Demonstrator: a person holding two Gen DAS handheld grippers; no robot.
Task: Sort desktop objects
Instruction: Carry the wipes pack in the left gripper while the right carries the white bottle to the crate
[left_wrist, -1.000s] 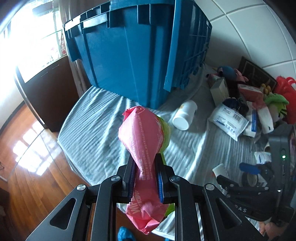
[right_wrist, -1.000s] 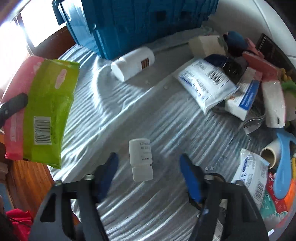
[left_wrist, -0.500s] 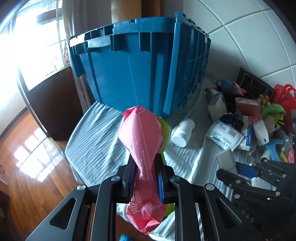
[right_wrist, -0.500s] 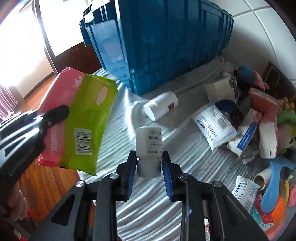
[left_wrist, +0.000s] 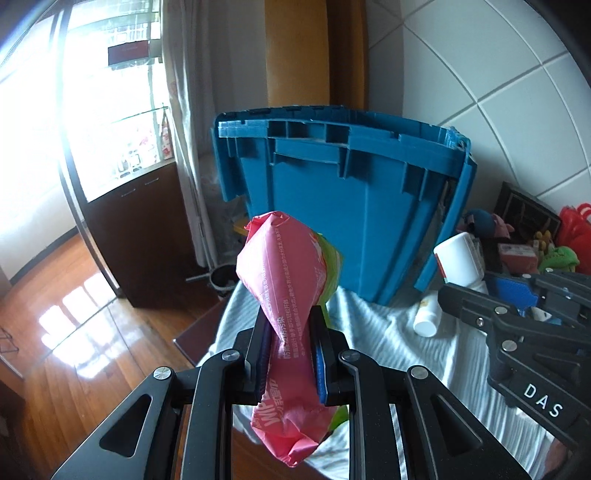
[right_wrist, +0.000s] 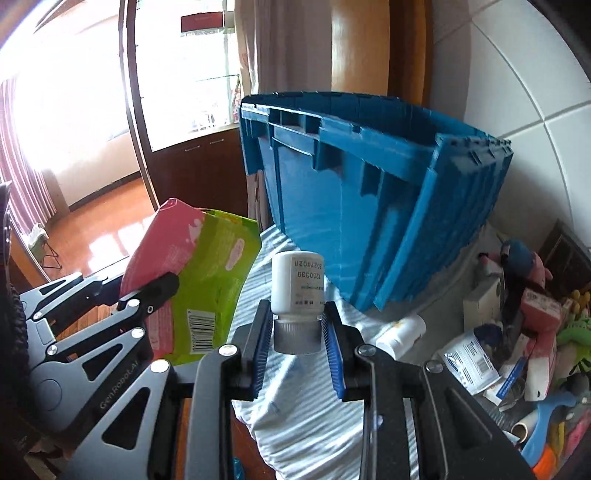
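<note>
The blue crate (right_wrist: 369, 206) stands on the desk (right_wrist: 314, 417), its rim above both loads. In front of it, my left tongs (left_wrist: 288, 354) pinch the pink-and-green pack (left_wrist: 284, 291) at its waist; it looks soft, light and crushable. Just right, my right tongs (right_wrist: 297, 339) clamp the small white bottle (right_wrist: 297, 284) by its cap: rigid, probably slippery.

Small white bottle (right_wrist: 297, 284): off the striped cloth (right_wrist: 306, 413), now clamped by its grey cap in the right gripper (right_wrist: 297, 334), whose jaws stood wide apart a second ago. Both grippers: raised; blue crate (right_wrist: 369, 206) rim now in view.
</note>
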